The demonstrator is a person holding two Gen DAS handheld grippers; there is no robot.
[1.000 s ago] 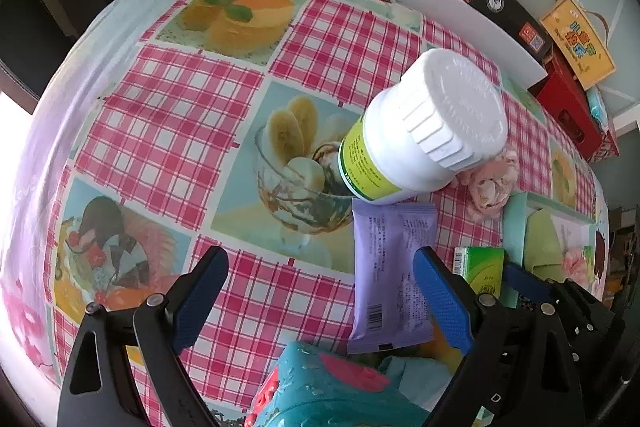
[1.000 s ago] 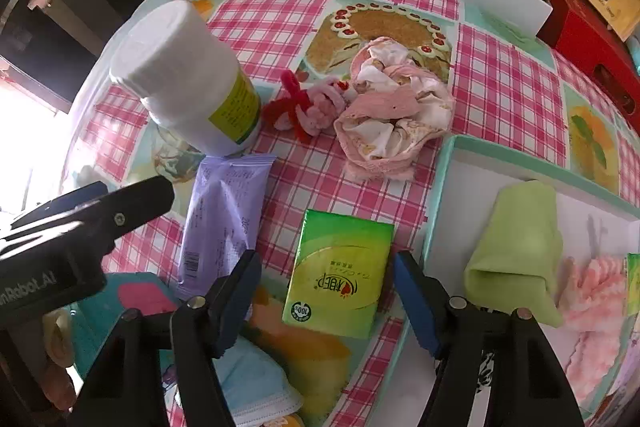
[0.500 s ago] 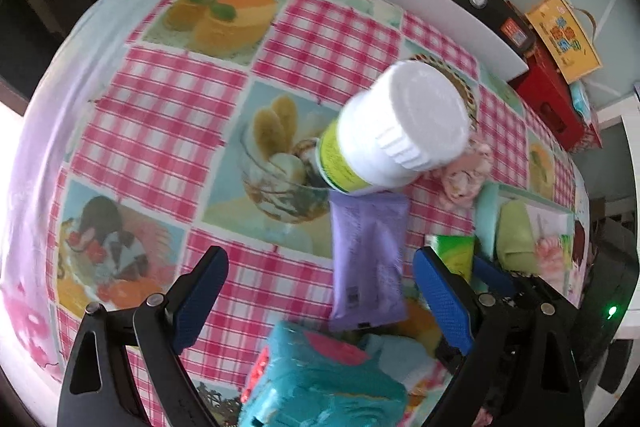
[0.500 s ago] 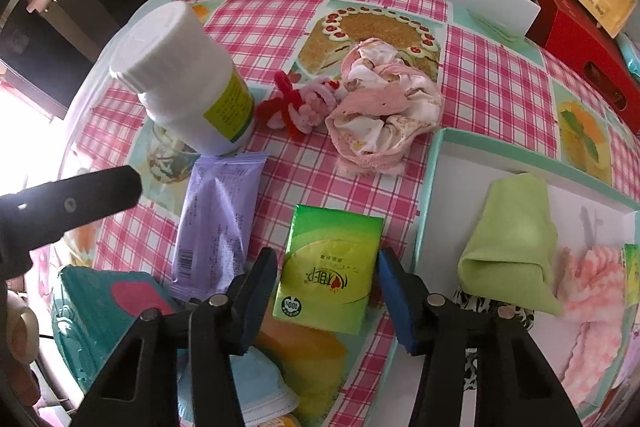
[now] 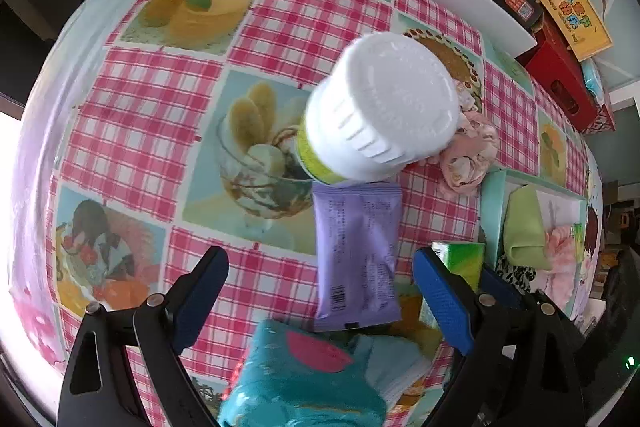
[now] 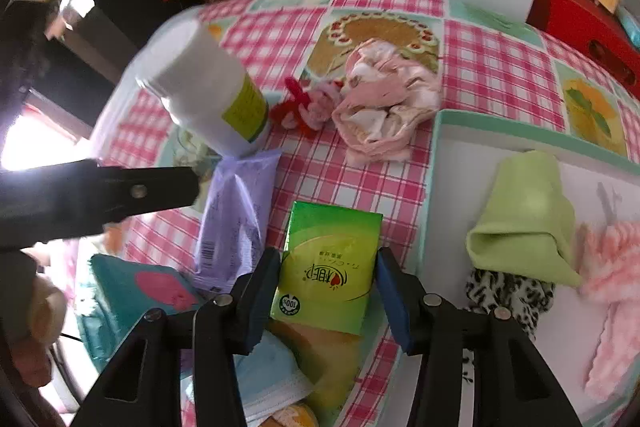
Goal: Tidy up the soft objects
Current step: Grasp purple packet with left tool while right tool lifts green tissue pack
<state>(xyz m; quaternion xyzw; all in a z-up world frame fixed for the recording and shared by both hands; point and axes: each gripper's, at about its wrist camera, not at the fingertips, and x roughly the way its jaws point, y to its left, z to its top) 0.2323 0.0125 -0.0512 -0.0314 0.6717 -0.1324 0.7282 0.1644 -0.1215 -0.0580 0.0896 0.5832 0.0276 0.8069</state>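
Two grippers hang over a pink checked tablecloth (image 6: 496, 75), and places here run from the green tissue pack (image 6: 328, 267) outward. Far left of it the left gripper (image 5: 320, 287) stands wide with nothing between its blue pads, above a purple wipes packet (image 5: 356, 251) that lies just left of the pack. Behind that packet stands a white bottle (image 6: 208, 95). The right gripper (image 6: 326, 301) has just been narrowing; its pads bracket the pack, seemingly touching its sides. Beyond the pack lies a crumpled pink cloth (image 6: 384, 103). Right of it, a teal-rimmed tray (image 6: 436, 163) holds a green cloth (image 6: 524, 219).
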